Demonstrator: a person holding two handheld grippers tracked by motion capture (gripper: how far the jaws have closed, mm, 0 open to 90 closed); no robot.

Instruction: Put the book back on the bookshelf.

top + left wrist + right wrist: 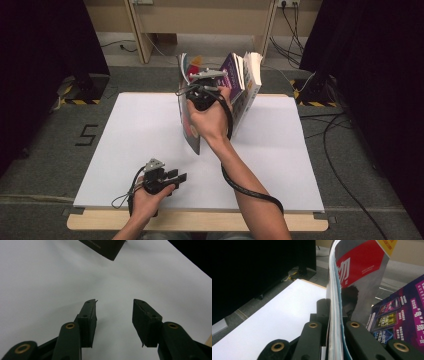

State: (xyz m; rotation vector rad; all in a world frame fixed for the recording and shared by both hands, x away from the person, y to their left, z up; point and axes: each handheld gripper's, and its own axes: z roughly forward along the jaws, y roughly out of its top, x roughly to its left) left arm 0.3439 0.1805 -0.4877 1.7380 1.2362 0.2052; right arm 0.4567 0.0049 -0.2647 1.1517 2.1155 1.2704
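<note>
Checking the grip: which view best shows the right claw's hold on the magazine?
Right gripper view: both jaws pinch the magazine edge. High view shows the right claw from above, hand covering the contact. Left gripper view catches a dark corner.

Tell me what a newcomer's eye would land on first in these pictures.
The right gripper stands out first: mid-table, near the far edge, it is clamped on the edge of a thin glossy magazine and holds it upright. Just right of it a thick purple-covered book stands on the white board, leaning, its pages fanned at the top. Near the front edge the left gripper sits low over bare board, jaws apart and empty.
</note>
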